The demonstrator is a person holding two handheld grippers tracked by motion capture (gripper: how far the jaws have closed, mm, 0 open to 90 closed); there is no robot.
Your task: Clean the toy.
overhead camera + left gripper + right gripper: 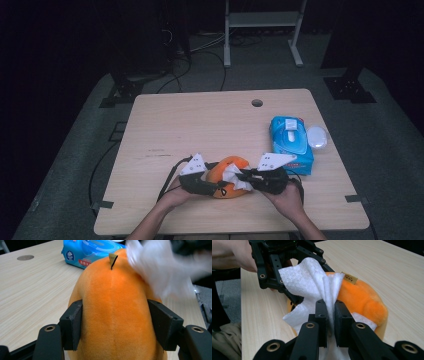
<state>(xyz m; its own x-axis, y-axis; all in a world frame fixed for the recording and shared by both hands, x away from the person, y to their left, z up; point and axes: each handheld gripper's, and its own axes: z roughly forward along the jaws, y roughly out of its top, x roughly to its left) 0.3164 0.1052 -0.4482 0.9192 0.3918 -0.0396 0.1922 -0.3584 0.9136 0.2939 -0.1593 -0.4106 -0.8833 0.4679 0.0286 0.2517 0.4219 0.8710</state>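
Orange plush [115,315] in L tool [200,181] | R tool [330,315] pinching wipe [312,282] | wood table [200,125], dark room

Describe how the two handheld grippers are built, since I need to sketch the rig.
Both the left gripper and right gripper are black linkage frames with brass-ringed pivot holes and two blocky black jaws. Each carries a grey three-cornered plate with dark dots, and a black cable trails off. The person's forearms are bare, no sleeves.

The blue pack of wipes [85,252] has a small round logo with tiny words and a red strip with white signs, all too small to read. The orange plush toy [362,300] has a little tan tag [350,278] with tiny, unreadable print.
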